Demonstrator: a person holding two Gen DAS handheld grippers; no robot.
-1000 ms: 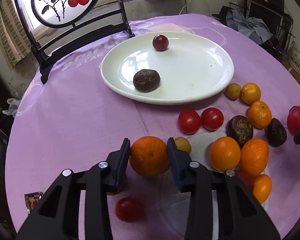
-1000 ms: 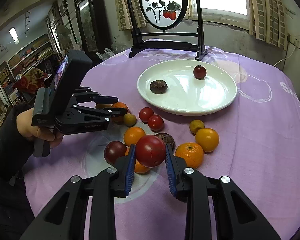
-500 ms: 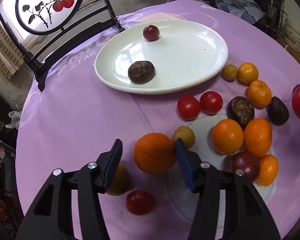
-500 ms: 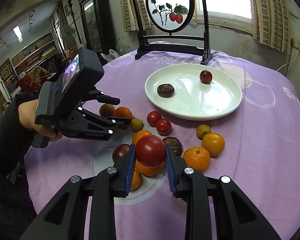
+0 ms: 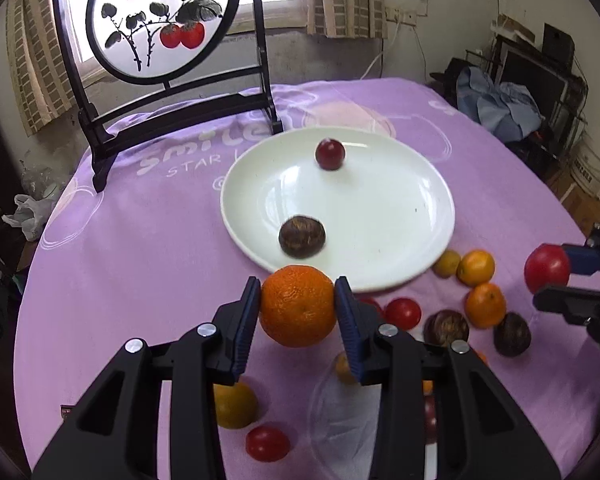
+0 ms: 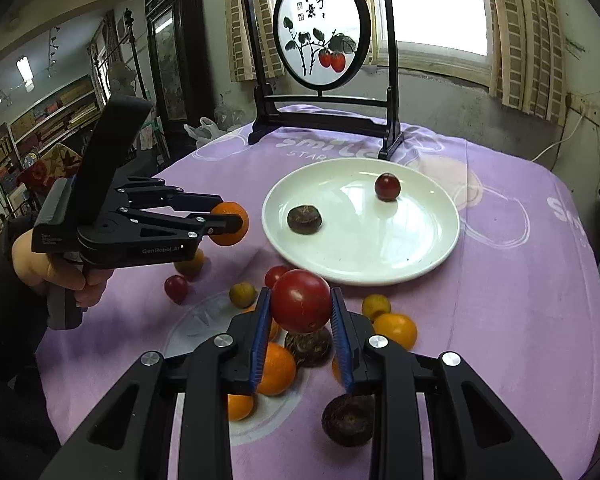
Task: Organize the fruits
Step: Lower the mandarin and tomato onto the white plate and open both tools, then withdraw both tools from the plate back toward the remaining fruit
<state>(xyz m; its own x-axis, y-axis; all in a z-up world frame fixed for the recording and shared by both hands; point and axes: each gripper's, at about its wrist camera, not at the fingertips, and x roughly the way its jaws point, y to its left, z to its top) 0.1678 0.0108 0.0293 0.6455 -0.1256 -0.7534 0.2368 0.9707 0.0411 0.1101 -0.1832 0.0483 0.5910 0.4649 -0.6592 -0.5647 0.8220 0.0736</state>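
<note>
Above tablecloth (image 5: 140,248) — orange (image 5: 298,312), tomato (image 6: 301,301) aloft

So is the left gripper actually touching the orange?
Touching. In the left wrist view, both pads of the left gripper press against the sides of the orange, held above the tablecloth.

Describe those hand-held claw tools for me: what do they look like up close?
Each is a black plastic pistol-grip tool. The left gripper carries white "GenRobot.AI" lettering, a tall black block on top, and silver pivot screws. The right gripper has ribbed blue pads lining its two fingers. The left hand is bare below a dark sleeve.
</note>
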